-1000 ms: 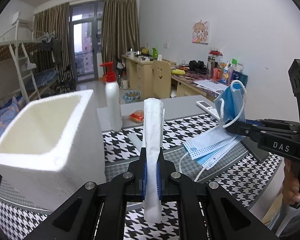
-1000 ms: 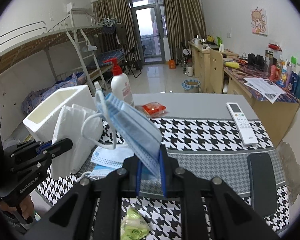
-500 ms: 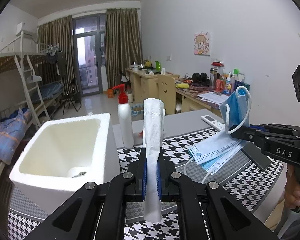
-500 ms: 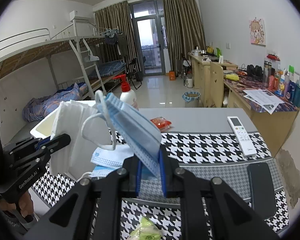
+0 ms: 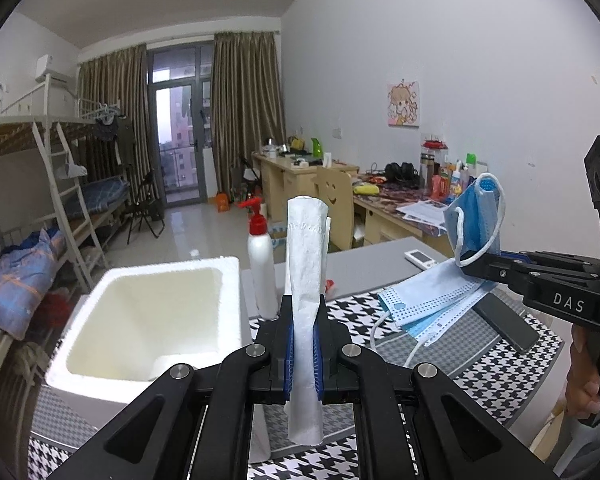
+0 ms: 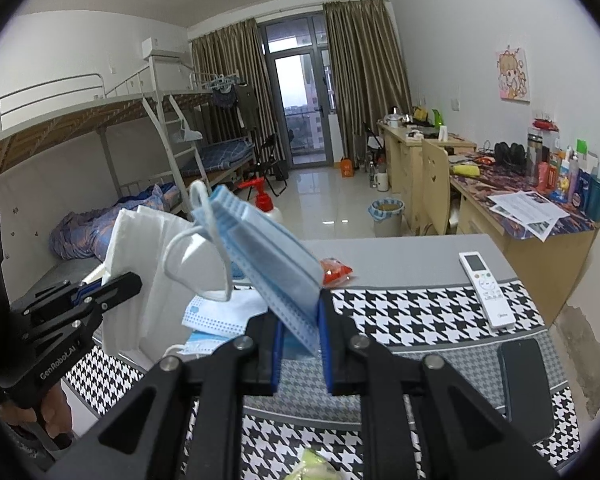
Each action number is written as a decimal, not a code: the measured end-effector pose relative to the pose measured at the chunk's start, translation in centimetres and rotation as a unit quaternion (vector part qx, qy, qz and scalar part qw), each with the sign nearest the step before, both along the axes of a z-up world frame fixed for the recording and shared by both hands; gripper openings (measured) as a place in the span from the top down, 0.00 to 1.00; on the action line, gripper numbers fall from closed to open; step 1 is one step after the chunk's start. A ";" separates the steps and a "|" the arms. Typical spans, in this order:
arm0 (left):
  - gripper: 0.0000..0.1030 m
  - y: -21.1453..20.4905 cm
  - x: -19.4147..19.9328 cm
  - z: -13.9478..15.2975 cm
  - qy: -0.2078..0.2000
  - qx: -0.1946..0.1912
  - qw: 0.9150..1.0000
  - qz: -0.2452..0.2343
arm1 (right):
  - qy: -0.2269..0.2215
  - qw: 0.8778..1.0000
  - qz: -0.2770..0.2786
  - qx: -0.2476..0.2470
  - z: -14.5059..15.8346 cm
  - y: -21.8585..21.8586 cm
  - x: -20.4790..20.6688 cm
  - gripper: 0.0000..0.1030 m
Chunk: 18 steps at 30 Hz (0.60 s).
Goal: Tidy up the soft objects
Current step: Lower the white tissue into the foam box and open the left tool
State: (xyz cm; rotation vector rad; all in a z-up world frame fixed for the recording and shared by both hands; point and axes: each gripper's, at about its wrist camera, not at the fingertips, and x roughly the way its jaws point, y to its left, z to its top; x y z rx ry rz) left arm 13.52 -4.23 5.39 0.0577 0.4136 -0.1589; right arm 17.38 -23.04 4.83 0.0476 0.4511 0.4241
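At the far left, a white foam box stood open-topped on the table, which carried a black-and-white houndstooth cloth. Just right of the box stood a white pump bottle with a red head. The left tool was clamped on a folded white tissue, which stood upright between its blue pads and stuck out both above and below them, clear of the table. From the right wrist view the same tissue hung as a broad white sheet beside the left tool.

Further right, a few blue face masks lay loose on the cloth, their ear loops trailing. Above them the right tool held a blue face mask lifted off the table; its jaws were pressed on the mask's lower edge, and the mask slanted up to the left with a white ear loop dangling.

A small red packet lay on the bare grey part of the table behind it. To the right lay a white remote control, and nearer, a black phone.
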 end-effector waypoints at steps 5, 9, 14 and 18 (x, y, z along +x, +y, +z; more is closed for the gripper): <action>0.92 0.4 0.0 0.7 -0.011 0.001 1.000 0.003 | -0.007 1.000 0.003 0.008 0.5 0.4 0.0 0.81; 0.92 0.8 0.0 0.8 -0.013 0.001 1.000 0.007 | -0.011 1.000 0.005 0.012 0.9 0.9 0.2 0.81; 0.92 1.6 0.0 1.3 -0.022 -0.002 1.000 0.019 | -0.014 1.000 0.009 0.017 1.3 1.4 0.6 0.81; 0.92 2.2 0.1 1.5 -0.026 -0.003 0.999 0.028 | -0.017 1.000 0.014 0.018 1.5 2.0 0.7 0.81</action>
